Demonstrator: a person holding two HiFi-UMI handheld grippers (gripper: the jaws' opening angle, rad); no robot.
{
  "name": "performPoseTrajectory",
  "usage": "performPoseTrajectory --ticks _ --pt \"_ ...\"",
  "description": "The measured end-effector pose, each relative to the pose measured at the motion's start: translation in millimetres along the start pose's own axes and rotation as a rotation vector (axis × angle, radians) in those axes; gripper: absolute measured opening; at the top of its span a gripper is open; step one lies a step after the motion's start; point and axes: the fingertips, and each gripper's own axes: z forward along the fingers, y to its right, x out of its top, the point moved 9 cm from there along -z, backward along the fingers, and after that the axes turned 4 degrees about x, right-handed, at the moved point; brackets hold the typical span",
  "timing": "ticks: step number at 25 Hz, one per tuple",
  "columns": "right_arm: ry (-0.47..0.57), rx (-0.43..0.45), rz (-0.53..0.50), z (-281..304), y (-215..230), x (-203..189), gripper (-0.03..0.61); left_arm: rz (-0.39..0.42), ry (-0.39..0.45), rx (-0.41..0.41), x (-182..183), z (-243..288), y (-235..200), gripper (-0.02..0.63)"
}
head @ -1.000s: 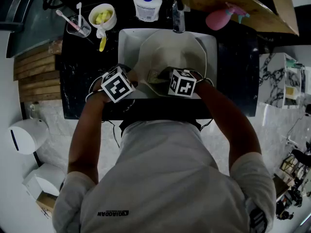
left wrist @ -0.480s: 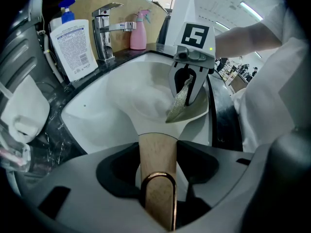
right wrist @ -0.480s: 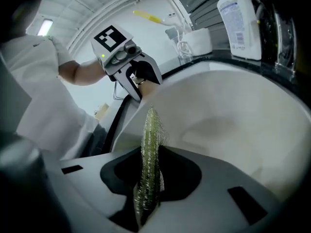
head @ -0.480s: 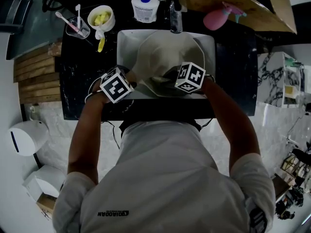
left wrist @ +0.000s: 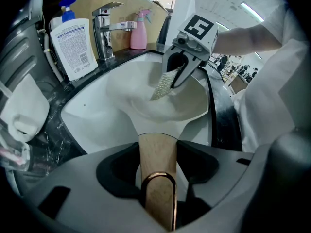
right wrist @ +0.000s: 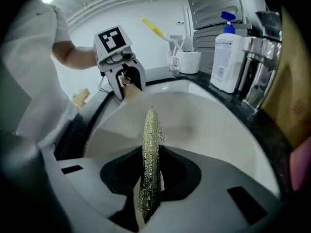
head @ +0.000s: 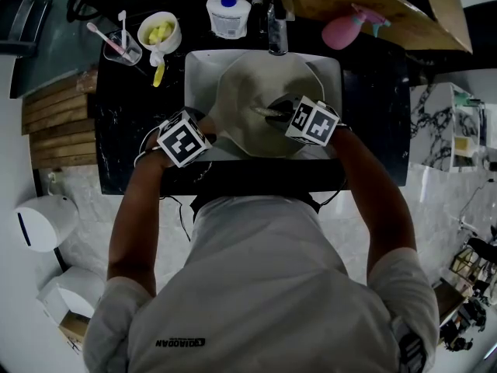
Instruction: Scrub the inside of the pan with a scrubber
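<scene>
A cream pan (head: pixel 252 103) lies tilted in the white sink (head: pixel 197 70). Its wooden handle (left wrist: pixel 156 169) runs between the jaws of my left gripper (left wrist: pixel 156 155), which is shut on it at the sink's near left (head: pixel 203 127). My right gripper (right wrist: pixel 149 165) is shut on a flat, glittery green scrubber (right wrist: pixel 149 149). In the head view the right gripper (head: pixel 281 112) reaches into the pan's bowl from the right, with the scrubber (head: pixel 266 111) against the inner surface. The left gripper view shows the scrubber (left wrist: pixel 164 85) hanging down onto the pan's inside (left wrist: pixel 146 106).
A faucet (head: pixel 273 23) stands behind the sink, with a white pump bottle (head: pixel 227 12) to its left and a pink spray bottle (head: pixel 351 28) to its right. A cup of toothbrushes (head: pixel 123 43) and a mug (head: pixel 159 29) sit on the black counter at the far left.
My right gripper has carried the scrubber from the pan's near rim away from me and to the right, deeper into the bowl. The left gripper keeps hold of the handle, almost unmoved.
</scene>
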Motion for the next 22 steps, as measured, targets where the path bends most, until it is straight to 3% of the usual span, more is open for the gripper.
performPoseTrajectory --ticks 4,10,17,22 --pt "-0.104 -0.205 -0.052 -12 26 -5 0.101 -0.001 -0.003 -0.013 -1 2 0 0.242" --pt "-0.206 -0.39 -0.206 -3 54 -16 0.101 -0.007 -0.002 -0.014 1 1 -1 0.242" --pt "-0.286 -0.471 -0.4 12 60 -18 0.101 -0.007 -0.005 -0.023 0 2 -1 0.243" --pt "-0.33 -0.432 -0.452 23 60 -25 0.098 -0.007 -0.005 -0.022 -1 3 -2 0.242"
